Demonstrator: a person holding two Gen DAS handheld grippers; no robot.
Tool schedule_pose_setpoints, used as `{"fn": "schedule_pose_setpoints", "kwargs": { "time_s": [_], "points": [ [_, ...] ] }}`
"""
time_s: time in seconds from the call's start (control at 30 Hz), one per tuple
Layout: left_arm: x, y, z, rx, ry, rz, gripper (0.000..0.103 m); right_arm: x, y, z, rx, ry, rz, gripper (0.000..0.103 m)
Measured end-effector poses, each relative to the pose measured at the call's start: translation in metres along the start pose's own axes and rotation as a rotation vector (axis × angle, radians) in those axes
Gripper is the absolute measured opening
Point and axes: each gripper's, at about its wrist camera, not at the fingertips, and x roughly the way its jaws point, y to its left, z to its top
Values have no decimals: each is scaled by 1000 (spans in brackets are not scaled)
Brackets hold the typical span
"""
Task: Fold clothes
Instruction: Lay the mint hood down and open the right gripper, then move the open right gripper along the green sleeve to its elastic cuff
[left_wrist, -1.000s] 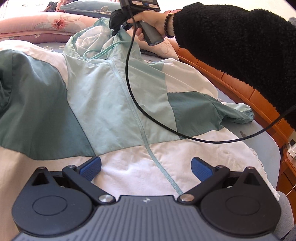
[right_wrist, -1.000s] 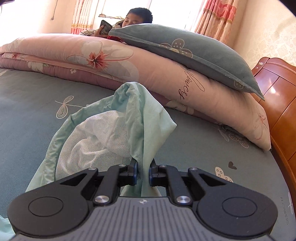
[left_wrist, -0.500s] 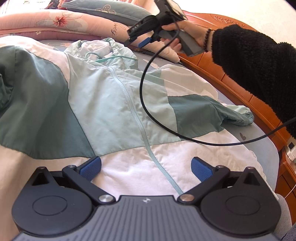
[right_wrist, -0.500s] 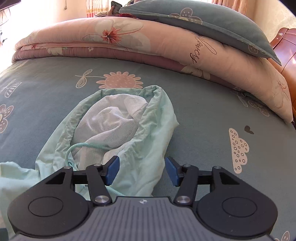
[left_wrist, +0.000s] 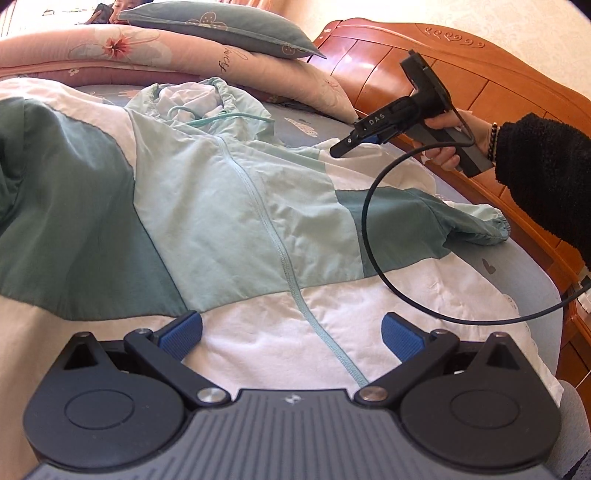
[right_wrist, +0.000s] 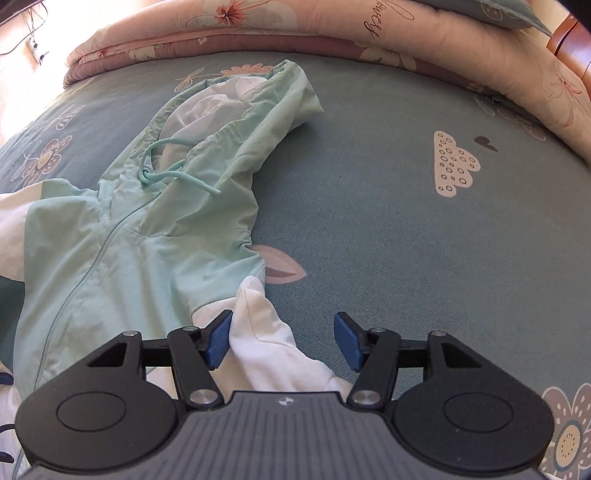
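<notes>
Right gripper angled down over bed, jaws apart and closing slightly, white jacket shoulder fold bunched between pads, touching left one. Left gripper wide open above white hem, zipper running between pads. Hood beyond, toward pillows.

Your left gripper's body blocked the jacket's hem at bottom centre. Its left sleeve ran off the left edge. Your right sleeve was cut by the right edge. In the right wrist view, gripper housing hid the white fold's lower end.
</notes>
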Motion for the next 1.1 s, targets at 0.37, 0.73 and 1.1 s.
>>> {"fn": "schedule_pose_setpoints", "kwargs": {
  "time_s": [0.37, 0.73, 1.1],
  "points": [
    [-5, 11, 50, -64, 14, 47, 102, 16, -5, 3, 82, -96, -216, 17],
    [8, 5, 55, -24, 245, 62, 102, -64, -17, -17, 144, -148, -178, 31],
    [11, -21, 49, 63, 284, 56, 102, -134, -56, -113, 363, -169, -183, 50]
  ]
}}
